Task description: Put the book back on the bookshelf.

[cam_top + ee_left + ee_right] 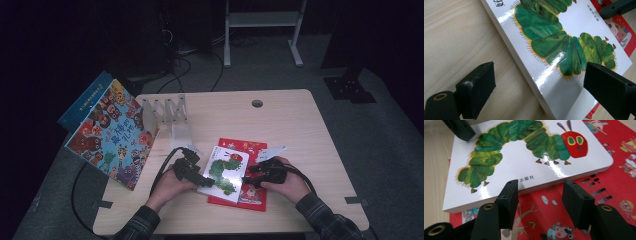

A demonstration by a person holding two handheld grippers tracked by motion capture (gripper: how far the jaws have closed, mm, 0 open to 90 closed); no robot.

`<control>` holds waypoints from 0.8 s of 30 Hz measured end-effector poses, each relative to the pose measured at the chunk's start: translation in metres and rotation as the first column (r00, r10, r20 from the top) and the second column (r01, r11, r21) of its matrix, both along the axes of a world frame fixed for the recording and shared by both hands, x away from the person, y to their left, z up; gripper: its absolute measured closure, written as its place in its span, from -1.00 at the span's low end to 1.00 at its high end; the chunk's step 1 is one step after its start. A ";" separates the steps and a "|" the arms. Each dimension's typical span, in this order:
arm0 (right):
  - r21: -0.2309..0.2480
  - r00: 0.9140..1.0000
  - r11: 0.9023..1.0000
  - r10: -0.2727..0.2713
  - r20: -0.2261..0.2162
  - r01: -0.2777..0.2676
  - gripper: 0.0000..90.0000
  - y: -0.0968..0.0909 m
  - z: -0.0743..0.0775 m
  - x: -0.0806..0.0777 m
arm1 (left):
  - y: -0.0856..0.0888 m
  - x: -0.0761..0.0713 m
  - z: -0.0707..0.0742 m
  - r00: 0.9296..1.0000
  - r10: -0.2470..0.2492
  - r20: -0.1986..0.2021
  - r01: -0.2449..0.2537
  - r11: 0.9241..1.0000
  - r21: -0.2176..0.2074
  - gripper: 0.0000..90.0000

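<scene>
Both jaw pairs gape, gripping nothing: left gripper, right gripper flank the caterpillar board book; stiff, glossy, probably slippery, so pinch its edge.

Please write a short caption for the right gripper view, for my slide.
Open right gripper hovers at the edge of a white caterpillar book lying on a red book.

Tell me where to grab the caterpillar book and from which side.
Grip the caterpillar book by its thick long edge nearest the left gripper, coming in level from that side. It is a stiff board book lying flat, half over the red book, and that edge overhangs the table.
</scene>
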State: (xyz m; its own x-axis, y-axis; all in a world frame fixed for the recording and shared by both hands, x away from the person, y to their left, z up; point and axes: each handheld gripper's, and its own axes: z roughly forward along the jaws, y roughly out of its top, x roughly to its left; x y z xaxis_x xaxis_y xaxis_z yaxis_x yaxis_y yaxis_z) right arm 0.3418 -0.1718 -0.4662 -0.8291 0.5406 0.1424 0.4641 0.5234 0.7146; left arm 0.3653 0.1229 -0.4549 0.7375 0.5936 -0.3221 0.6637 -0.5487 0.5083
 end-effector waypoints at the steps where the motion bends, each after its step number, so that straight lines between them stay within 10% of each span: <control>1: -0.001 1.000 1.000 0.005 0.002 -0.005 0.00 0.001 0.000 0.000 | -0.001 0.000 -0.001 1.000 -0.006 -0.003 0.006 1.000 0.008 -0.80; 24: -0.025 0.997 0.998 0.054 0.045 -0.053 -0.21 0.016 -0.002 -0.009 | -0.006 0.001 0.001 0.999 0.026 -0.041 -0.028 0.999 -0.038 -0.82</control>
